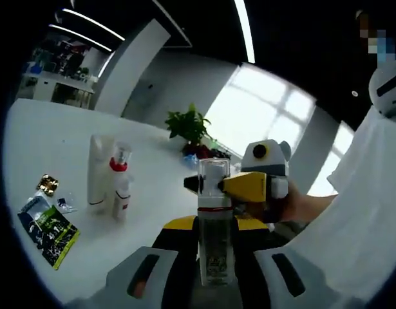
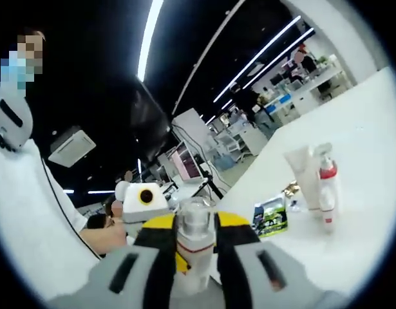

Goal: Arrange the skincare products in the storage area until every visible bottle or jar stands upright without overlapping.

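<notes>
1. Up close in the left gripper view, the left gripper [image 1: 214,273] has its two fingers [image 1: 143,273] pressed in on one clear bottle [image 1: 215,222], which stands up along the fingers with its clear cap on top.
2. Right behind that cap, the right gripper [image 1: 204,185] comes in from the right, yellow and black, its tips at the cap; a hand [image 1: 294,206] holds it, white sleeve behind.
3. Over in the right gripper view, same bottle [image 2: 194,248] seen from the other side: it sits between the two grey fingers [image 2: 265,273] of the right gripper [image 2: 196,270], cap toward the camera. The fingers lie close against it, gripping.
4. So one bottle, two grippers on it, lifted clear of the white table [image 1: 56,138].
5. Further out on the table, two products stand upright side by side, just about touching: one white tube [image 1: 96,170] and one spray bottle [image 1: 121,187] with a red collar and clear cap.
6. Nearer the table's edge lie flat packets: one green sachet [image 1: 53,232], one small gold packet [image 1: 47,185], and a clear one between them that is hard to make out.
7. Far back, one potted plant [image 1: 188,125] sits by the bright window.
</notes>
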The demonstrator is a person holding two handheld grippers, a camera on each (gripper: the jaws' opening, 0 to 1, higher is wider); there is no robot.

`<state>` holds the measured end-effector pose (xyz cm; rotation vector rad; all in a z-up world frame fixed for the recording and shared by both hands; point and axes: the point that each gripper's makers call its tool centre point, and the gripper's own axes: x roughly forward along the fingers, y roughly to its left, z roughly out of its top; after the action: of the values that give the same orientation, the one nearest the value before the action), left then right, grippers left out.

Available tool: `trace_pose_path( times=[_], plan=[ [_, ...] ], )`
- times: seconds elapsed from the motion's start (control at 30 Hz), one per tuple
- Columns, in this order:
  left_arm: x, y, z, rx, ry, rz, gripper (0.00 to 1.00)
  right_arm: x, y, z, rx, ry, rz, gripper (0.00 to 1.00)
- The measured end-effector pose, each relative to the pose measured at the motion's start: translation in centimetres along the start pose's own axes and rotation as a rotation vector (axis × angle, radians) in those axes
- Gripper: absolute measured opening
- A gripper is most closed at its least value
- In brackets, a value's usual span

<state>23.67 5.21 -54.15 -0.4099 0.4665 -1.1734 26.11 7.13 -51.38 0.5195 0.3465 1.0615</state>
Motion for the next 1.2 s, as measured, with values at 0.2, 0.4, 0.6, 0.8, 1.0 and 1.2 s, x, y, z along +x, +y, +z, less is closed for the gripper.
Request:
trace_pose_path(
  times=[0.2, 0.4, 0.6, 0.8, 1.0, 1.2],
  plan=[
    [0.1, 1.4, -0.9, 0.084, 0.103, 0.078, 0.19, 0.3, -0.5, -0.4, -0.201, 0.079, -0.079, 0.21],
    [0.1, 2.5, -2.6, 0.258, 0.267, 0.14, 0.2, 1.0, 0.0, -0.9, -0.404, 0.158, -0.114, 0.21],
    [0.3, 3.0, -3.4, 0.33, 0.32, 0.149, 0.18, 1.4, 0.1, -2.0, -0.513, 0.207, -0.133, 0.21],
    [0.2, 3.6, -4.1, 0.415, 0.388, 0.146, 0.17, 0.9, -0.3, -2.8, -0.528, 0.221, -0.151, 0.21],
    [0.8, 4.5, -4.6, 0.434, 0.411, 0.137, 0.17, 0.9, -1.4, -3.3, -0.516, 0.233, -0.189, 0.22],
    [1.3, 5.7, -5.5, 0.455, 0.443, 0.129, 0.17, 0.9, -2.8, -4.1, -0.494, 0.245, -0.219, 0.22]
  ],
)
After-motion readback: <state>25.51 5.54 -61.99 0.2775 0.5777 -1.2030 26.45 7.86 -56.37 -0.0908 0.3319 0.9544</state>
